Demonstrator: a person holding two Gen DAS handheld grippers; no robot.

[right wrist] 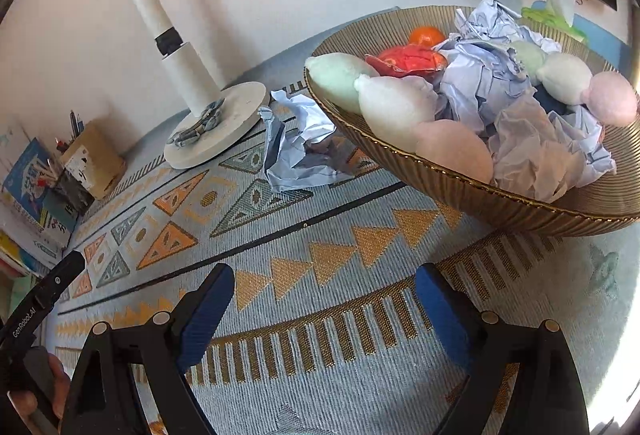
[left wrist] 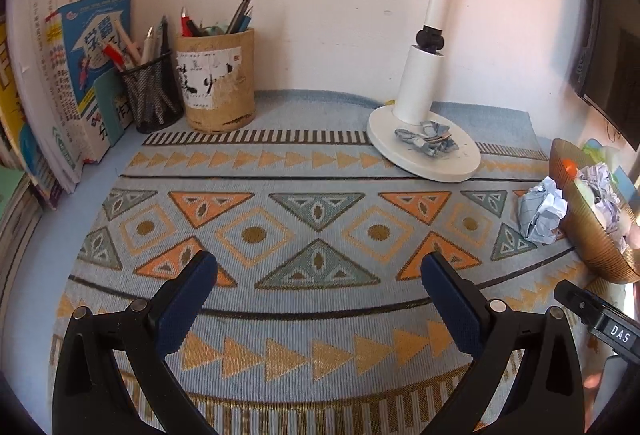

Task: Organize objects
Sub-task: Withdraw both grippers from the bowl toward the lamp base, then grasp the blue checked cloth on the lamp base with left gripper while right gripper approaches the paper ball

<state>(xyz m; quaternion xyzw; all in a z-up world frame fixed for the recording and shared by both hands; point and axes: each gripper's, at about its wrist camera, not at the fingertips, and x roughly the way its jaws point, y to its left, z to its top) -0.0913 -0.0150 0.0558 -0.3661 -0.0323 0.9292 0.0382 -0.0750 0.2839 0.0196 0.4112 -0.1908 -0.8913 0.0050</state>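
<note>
Right wrist view: crumpled paper (right wrist: 298,143) lies on the table (right wrist: 360,315) beside the bowl (right wrist: 520,203), near the lamp base (right wrist: 224,131). Right gripper (right wrist: 324,299) and left gripper (left wrist: 320,291) spread, empty. Judged: approach stage; next, reach and grasp paper.

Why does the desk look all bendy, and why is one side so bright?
Left wrist view: the fisheye lens bows the patterned cloth into curves, and the corners go black. Right wrist view: glare whitens the right edge beyond the bowl; the lamp leans.
</note>
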